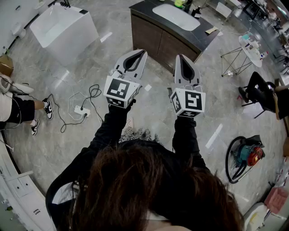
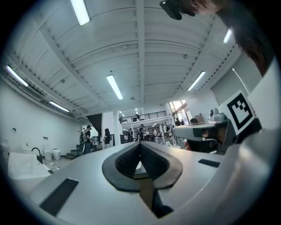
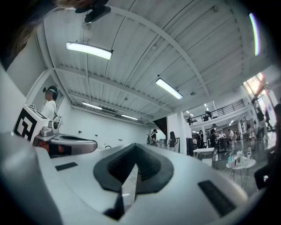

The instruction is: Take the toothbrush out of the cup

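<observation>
Both are held up side by side over the floor (image 1: 153,113), well short of the dark vanity counter (image 1: 146,10). The left gripper (image 1: 144,51) is clenched, tips meeting, nothing pinched in it. Same story for the right gripper (image 1: 179,57). Toothbrush and cup can't really be picked out; only small clutter (image 1: 183,3) is seen at the counter's far end, past the white basin (image 1: 176,17).

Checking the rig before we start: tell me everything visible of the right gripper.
The right gripper is a pale grey shell with two black ribbed pads that meet at the tip: shut, nothing between them. A cube with black square markers sits at its rear. A black-sleeved arm holds it roughly level above the floor, apart from the left gripper, touching nothing else.
</observation>
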Available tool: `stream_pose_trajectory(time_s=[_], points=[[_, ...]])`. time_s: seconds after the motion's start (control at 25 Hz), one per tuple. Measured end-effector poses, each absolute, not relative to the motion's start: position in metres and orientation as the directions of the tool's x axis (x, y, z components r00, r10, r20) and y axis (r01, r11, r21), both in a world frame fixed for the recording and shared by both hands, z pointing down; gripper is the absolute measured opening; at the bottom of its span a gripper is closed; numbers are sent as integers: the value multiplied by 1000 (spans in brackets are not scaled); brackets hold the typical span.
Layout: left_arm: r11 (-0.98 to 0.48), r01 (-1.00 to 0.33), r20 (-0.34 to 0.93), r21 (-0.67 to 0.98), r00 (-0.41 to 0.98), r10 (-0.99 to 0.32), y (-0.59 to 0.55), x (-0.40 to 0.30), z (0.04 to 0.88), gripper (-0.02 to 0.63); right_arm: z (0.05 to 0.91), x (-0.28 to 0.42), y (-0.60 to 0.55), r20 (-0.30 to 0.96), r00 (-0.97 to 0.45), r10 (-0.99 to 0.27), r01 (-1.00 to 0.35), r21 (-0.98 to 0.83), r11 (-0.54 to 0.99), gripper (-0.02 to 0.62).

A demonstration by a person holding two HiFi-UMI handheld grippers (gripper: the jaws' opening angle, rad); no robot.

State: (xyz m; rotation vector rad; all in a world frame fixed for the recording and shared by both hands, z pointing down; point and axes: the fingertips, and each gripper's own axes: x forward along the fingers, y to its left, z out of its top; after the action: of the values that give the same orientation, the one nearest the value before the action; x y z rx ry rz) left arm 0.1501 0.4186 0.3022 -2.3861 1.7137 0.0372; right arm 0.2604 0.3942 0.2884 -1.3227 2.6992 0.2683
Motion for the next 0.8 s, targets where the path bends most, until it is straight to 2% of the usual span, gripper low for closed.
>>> stream_pose_trajectory(time_s=[0.8], points=[[-322, -935, -154, -147, 343, -927, 417, 145, 296, 5, 286, 251, 395, -197, -618, -761, -785, 100, 612, 0]])
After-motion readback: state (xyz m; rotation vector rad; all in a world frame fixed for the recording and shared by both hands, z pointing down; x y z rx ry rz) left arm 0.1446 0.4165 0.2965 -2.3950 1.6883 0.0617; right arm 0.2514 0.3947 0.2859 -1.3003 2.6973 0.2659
